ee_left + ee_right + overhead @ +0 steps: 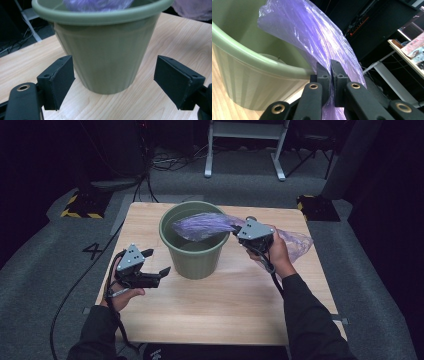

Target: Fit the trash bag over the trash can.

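Right gripper (239, 231) pinches purple bag (202, 226) over green bin (192, 252); left gripper (156, 262) gapes beside it.

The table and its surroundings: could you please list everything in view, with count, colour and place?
Bin: one, green, upright mid-table.
Bag: one, purple translucent plastic, draped over the bin's mouth, its tail trailing on the table at the right.
Table: one, light wood, centre.
Weights: two, black with yellow stripes, on the floor past the far corners.
Stand: one, white frame, far floor.
Left gripper: one, black, jaws open toward the bin, apart from it.
Right gripper: one, black, jaws shut on the bag at the bin's rim.
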{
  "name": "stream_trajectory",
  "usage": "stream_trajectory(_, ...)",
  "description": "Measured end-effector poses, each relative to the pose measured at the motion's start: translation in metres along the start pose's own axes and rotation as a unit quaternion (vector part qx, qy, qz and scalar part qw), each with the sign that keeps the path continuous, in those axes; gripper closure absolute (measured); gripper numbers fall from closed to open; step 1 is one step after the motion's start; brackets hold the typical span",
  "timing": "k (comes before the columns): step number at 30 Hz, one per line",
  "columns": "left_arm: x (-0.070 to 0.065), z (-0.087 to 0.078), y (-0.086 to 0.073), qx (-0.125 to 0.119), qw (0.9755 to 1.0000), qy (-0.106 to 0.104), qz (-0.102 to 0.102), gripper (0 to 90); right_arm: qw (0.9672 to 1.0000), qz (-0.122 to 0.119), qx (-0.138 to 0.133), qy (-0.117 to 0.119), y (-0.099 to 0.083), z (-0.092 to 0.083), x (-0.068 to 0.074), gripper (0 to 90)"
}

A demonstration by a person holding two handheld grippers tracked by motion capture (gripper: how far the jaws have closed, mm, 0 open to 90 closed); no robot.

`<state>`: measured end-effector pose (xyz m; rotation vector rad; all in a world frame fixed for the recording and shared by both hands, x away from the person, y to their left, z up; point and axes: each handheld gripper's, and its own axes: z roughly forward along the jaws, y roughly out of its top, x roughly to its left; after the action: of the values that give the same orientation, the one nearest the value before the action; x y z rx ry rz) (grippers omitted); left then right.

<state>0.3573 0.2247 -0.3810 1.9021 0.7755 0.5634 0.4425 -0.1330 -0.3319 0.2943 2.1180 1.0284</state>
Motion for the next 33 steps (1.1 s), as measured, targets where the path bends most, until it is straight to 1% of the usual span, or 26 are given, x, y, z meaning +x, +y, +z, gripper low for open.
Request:
stream_trajectory(4,0.001,-0.003,0.006,-0.011,0.9999,0.002,0.002,16.1,1.0000,0.001,0.001,0.009,0.002,0.002,0.001,88.5)
stream_trajectory(5,0.000,-0.004,0.007,-0.016,0.9998,0.007,0.003,16.1,0.9999,0.001,0.001,0.011,0.003,0.003,0.001,88.6)
stream_trajectory(6,0.000,-0.005,0.009,-0.016,0.9998,0.010,0.005,16.5,0.9999,0.000,-0.001,0.013,0.003,0.003,0.001,88.6)
stream_trajectory(7,0.001,-0.006,0.011,-0.016,0.9999,0.006,0.004,16.5,0.9999,-0.003,0.000,0.014,0.004,0.004,0.002,88.6)
stream_trajectory(8,0.002,-0.007,0.013,-0.021,0.9998,0.005,0.003,16.5,0.9999,-0.007,0.000,0.015,0.005,0.004,0.002,88.6)
stream_trajectory(10,0.002,-0.009,0.016,-0.028,0.9996,0.006,0.002,16.5,0.9998,-0.008,-0.002,0.017,0.007,0.004,0.003,88.6)
stream_trajectory(12,0.002,-0.010,0.020,-0.035,0.9993,0.014,0.007,16.6,0.9998,-0.011,-0.003,0.019,0.009,0.004,0.004,88.5)
stream_trajectory(13,0.001,-0.010,0.022,-0.037,0.9992,0.013,0.010,16.9,0.9997,-0.013,-0.003,0.020,0.010,0.005,0.004,88.5)
stream_trajectory(14,0.001,-0.010,0.024,-0.034,0.9993,0.008,0.009,17.0,0.9996,-0.016,-0.002,0.022,0.011,0.005,0.005,88.4)
stream_trajectory(17,0.001,-0.011,0.030,-0.044,0.9990,0.006,0.011,17.0,0.9994,-0.024,0.007,0.023,0.013,0.007,0.007,88.0)
stream_trajectory(18,0.001,-0.011,0.033,-0.048,0.9987,0.009,0.014,17.0,0.9994,-0.027,0.007,0.022,0.014,0.008,0.007,87.8)
stream_trajectory(19,0.000,-0.011,0.036,-0.046,0.9987,0.011,0.019,17.6,0.9993,-0.027,0.007,0.025,0.014,0.008,0.007,87.6)
stream_trajectory(20,0.000,-0.009,0.039,-0.042,0.9989,0.007,0.020,17.8,0.9993,-0.027,0.008,0.024,0.014,0.008,0.008,87.6)
stream_trajectory(24,-0.002,-0.005,0.053,-0.045,0.9985,0.003,0.031,17.7,0.9991,-0.033,0.010,0.025,0.016,0.009,0.009,87.1)
stream_trajectory(28,-0.004,0.002,0.065,-0.049,0.9981,-0.007,0.037,17.8,0.9986,-0.042,0.014,0.027,0.018,0.009,0.011,86.4)
stream_trajectory(33,-0.012,0.016,0.080,-0.036,0.9979,-0.016,0.051,18.0,0.9981,-0.049,0.012,0.034,0.021,0.009,0.012,85.8)
